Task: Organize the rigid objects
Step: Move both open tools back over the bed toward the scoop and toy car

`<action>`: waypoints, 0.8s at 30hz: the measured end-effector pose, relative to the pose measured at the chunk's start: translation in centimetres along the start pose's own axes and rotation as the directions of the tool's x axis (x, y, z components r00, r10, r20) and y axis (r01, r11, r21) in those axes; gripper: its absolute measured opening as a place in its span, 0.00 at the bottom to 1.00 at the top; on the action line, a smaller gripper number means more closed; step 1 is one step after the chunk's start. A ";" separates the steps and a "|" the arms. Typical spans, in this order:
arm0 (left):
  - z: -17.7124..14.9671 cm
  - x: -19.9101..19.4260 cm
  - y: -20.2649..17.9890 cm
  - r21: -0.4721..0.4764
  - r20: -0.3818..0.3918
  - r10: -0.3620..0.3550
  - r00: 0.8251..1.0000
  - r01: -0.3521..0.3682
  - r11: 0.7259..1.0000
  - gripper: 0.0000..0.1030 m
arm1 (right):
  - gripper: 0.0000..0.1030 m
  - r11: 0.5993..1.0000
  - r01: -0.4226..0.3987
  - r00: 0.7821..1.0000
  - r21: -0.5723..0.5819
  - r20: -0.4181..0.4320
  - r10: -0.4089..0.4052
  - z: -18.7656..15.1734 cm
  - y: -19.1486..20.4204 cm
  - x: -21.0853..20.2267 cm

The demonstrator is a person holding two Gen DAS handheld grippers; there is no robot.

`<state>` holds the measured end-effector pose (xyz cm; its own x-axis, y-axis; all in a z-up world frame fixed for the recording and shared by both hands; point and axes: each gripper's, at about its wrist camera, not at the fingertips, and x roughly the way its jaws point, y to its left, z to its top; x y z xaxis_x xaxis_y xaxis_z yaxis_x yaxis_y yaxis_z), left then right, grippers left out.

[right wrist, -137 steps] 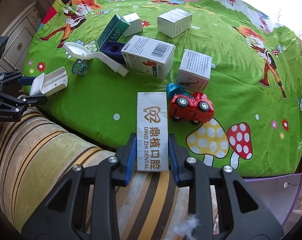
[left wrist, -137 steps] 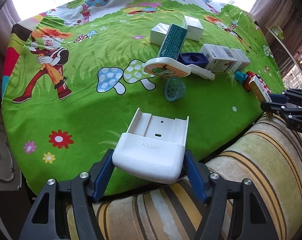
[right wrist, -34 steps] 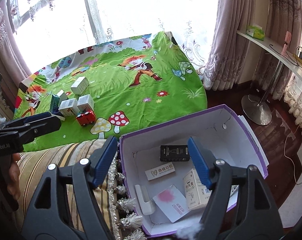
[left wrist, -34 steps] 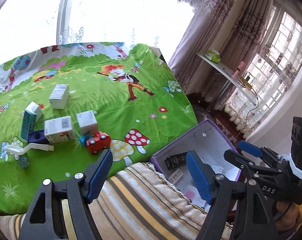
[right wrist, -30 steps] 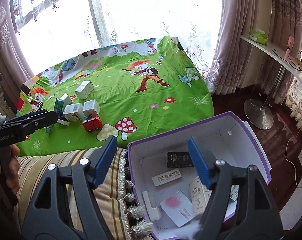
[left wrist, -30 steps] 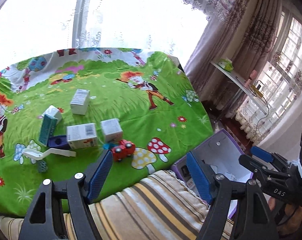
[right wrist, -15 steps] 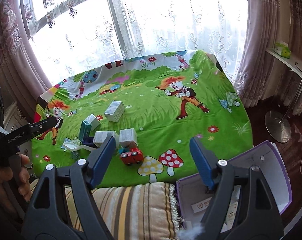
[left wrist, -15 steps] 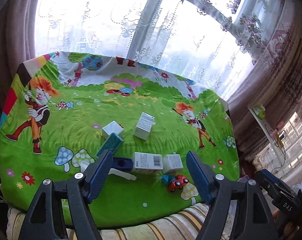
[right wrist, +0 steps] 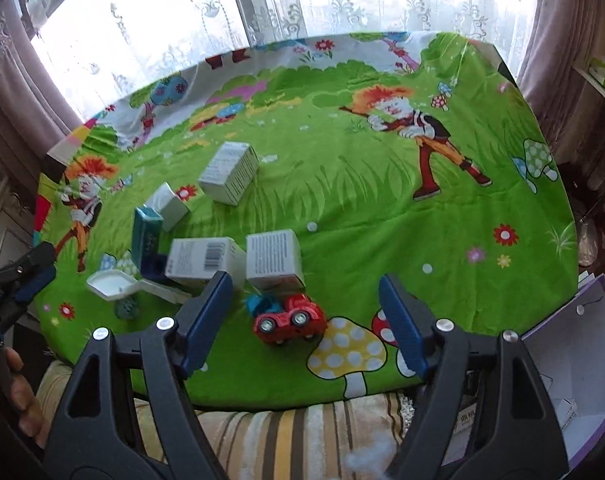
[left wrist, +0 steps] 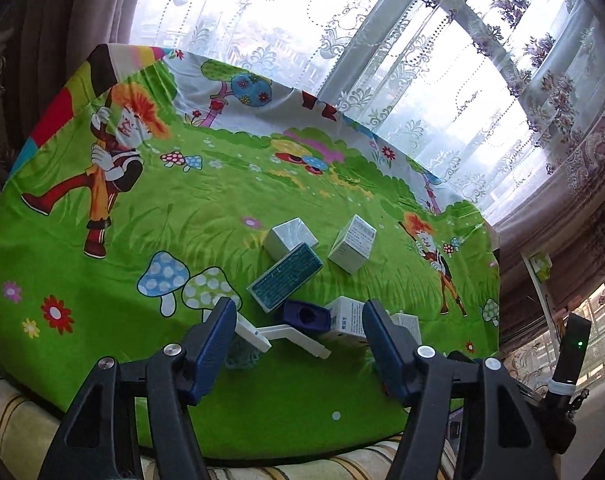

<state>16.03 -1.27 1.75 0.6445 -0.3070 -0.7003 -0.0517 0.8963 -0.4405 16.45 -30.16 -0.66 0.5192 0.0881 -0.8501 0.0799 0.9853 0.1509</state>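
On the green cartoon tablecloth [left wrist: 134, 320] lie a teal box [left wrist: 284, 278], several white boxes [left wrist: 352, 244], a dark blue holder [left wrist: 306, 316] and a white scoop [left wrist: 292, 336]. My left gripper [left wrist: 298, 316] hovers short of the scoop and holder; its jaws are closing with nothing pressed between them. In the right wrist view a red toy car [right wrist: 290, 320] stands near the cloth's front edge, with a barcode box [right wrist: 202, 260] and another white box [right wrist: 274, 260] behind it. My right gripper [right wrist: 305, 292] is open above the car, apart from it.
A purple-edged box [right wrist: 574, 360] with items inside sits low at the right, beside the striped cushion [right wrist: 286, 428]. A hand holds the left gripper [right wrist: 22, 280] at the left edge. Lace curtains and windows stand behind the table.
Both views have swung from the purple box to the table and come lower and nearer to the objects. The left jaws stand narrower than before.
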 end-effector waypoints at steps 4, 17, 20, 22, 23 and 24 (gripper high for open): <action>-1.1 1.3 0.8 -0.013 -0.031 0.010 0.999 -0.011 1.000 0.64 | 0.75 0.999 0.012 0.997 0.045 -0.071 -0.009 -0.6 -2.0 2.5; -1.6 1.5 0.4 0.006 -0.031 0.002 1.000 -0.002 1.000 0.64 | 0.75 0.999 0.006 0.992 0.047 -0.126 0.000 -0.2 -2.1 3.9; -1.7 1.5 0.4 0.006 -0.032 0.000 0.999 0.000 1.000 0.64 | 0.75 0.998 -0.010 0.992 0.059 -0.128 0.018 -0.2 -2.0 3.9; -1.8 1.5 0.3 0.008 -0.033 0.001 0.999 0.000 1.000 0.64 | 0.75 0.999 -0.009 0.993 0.054 -0.118 0.015 0.0 -1.8 3.8; -1.8 1.5 0.3 0.009 -0.035 0.000 0.999 0.001 1.000 0.64 | 0.75 0.999 -0.008 0.993 0.044 -0.121 0.013 0.0 -1.6 3.9; -1.8 1.6 0.3 0.009 -0.036 -0.001 0.999 0.001 1.000 0.64 | 0.75 0.999 -0.009 0.992 0.038 -0.128 0.014 -0.1 -1.5 4.0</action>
<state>15.65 -2.07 -0.47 0.6164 -0.3189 -0.7199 -0.0442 0.8988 -0.4361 18.31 -31.27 -4.34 0.4069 0.1201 -0.9056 0.1070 0.9782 0.1778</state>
